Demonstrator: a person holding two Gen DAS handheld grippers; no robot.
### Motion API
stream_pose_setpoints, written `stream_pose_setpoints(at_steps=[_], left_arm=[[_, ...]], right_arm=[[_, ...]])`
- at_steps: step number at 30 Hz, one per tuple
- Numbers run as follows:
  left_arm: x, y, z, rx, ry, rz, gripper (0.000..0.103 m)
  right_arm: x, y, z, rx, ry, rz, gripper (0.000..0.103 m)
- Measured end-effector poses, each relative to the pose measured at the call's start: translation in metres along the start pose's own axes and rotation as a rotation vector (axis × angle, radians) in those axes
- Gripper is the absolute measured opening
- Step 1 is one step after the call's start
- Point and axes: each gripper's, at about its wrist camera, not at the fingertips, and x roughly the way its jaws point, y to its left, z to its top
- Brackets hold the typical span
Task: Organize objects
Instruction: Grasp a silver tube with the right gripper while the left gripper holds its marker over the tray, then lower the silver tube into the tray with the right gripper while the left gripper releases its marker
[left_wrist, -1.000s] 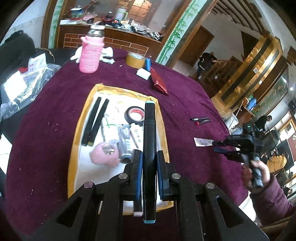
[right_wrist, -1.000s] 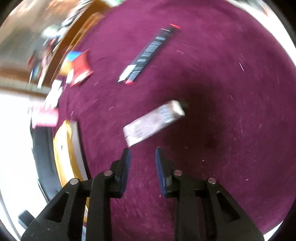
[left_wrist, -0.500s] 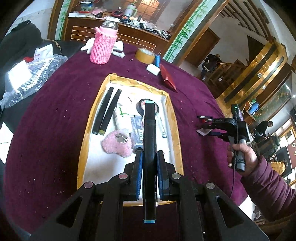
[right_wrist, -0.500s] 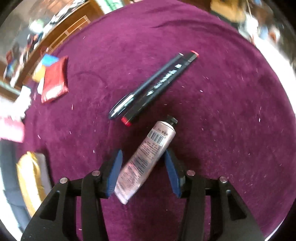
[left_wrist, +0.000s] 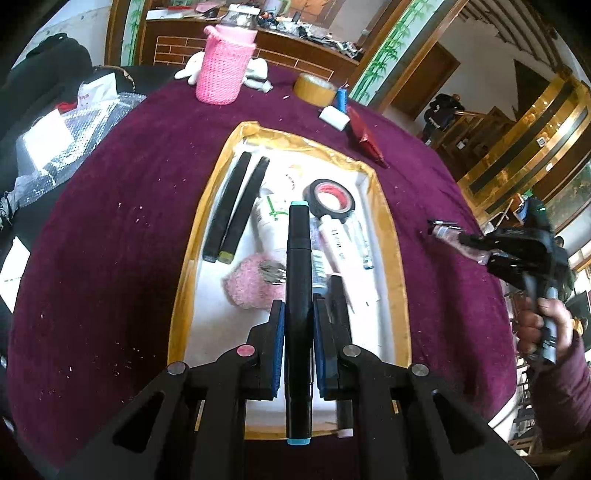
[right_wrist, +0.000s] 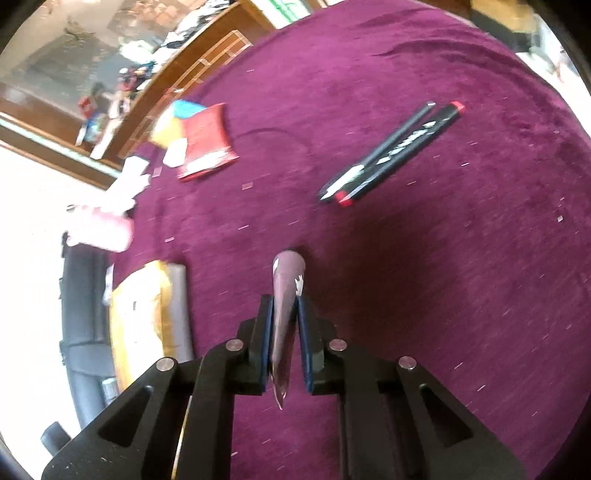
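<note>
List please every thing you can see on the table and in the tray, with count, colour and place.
tray: 1, yellow-edged, white inside, table centre
markers in tray: 2, black, left part
tape roll: 1, black, tray far part
tubes: several, pale, tray middle
puff: 1, pink, tray near part
bottle sleeve: 1, pink, far edge
brown tape: 1, far edge
pouch: 1, red, on cloth
pens: 2, black, on cloth
teal-capped marker: 1, black, in left gripper
pink tube: 1, in right gripper
</note>
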Motion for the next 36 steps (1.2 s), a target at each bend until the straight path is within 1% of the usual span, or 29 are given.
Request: stream_pose_setpoints(at_steps=[4,6,9,12,14,17,19,20,22,24,27,29,30,31,33,35,36], left_arm=[[0.005,0.004,0.0,0.005,0.023,0.034,0.011],[0.009,0.008,-0.001,0.007,0.041,0.053,0.011],[0.018,0.013,-0.002,0.005,0.086,0.075,0.011],[0.021,0.016,-0.003,0.003,0.107,0.107,0.012],[0.023,0.021,-0.004,-0.012,0.13,0.139,0.013],[0.023,0.032,-0.007,-0.053,0.151,0.145,0.016],[0.014,0.034,-0.007,-0.053,0.13,0.139,0.019],[0.01,0.033,-0.007,-0.045,0.116,0.142,0.024],[0.001,0.032,-0.004,-0.037,0.092,0.134,0.029],[-0.006,0.032,-0.001,-0.047,0.071,0.114,0.03],[-0.014,0.032,0.001,-0.062,0.05,0.093,0.034],[-0.016,0.032,0.003,-0.067,0.04,0.086,0.038],[-0.017,0.032,0.004,-0.074,0.032,0.082,0.038],[-0.019,0.033,0.006,-0.081,0.026,0.078,0.038],[-0.023,0.037,0.006,-0.099,0.013,0.071,0.041],[-0.028,0.042,0.007,-0.118,-0.003,0.062,0.042],[-0.031,0.046,0.008,-0.131,-0.013,0.058,0.042]], right_arm=[[0.004,0.032,-0.016,-0.012,0.062,0.125,0.011],[0.007,0.055,-0.027,-0.032,0.1,0.191,0.011],[0.02,0.087,-0.042,-0.089,0.159,0.228,0.011],[0.037,0.116,-0.06,-0.151,0.212,0.237,0.011],[0.05,0.13,-0.071,-0.19,0.243,0.221,0.011],[0.066,0.145,-0.086,-0.251,0.273,0.176,0.011],[0.074,0.152,-0.096,-0.298,0.276,0.129,0.011],[0.079,0.157,-0.099,-0.319,0.276,0.104,0.011],[0.085,0.159,-0.105,-0.353,0.28,0.065,0.011],[0.091,0.162,-0.113,-0.389,0.284,0.019,0.013],[0.096,0.159,-0.121,-0.401,0.307,-0.02,0.013],[0.098,0.157,-0.125,-0.412,0.33,-0.055,0.018],[0.098,0.157,-0.127,-0.418,0.337,-0.078,0.024],[0.096,0.156,-0.127,-0.421,0.333,-0.088,0.027],[0.084,0.158,-0.126,-0.437,0.296,-0.098,0.028],[0.071,0.164,-0.125,-0.46,0.256,-0.105,0.032],[0.065,0.167,-0.125,-0.466,0.249,-0.085,0.038]])
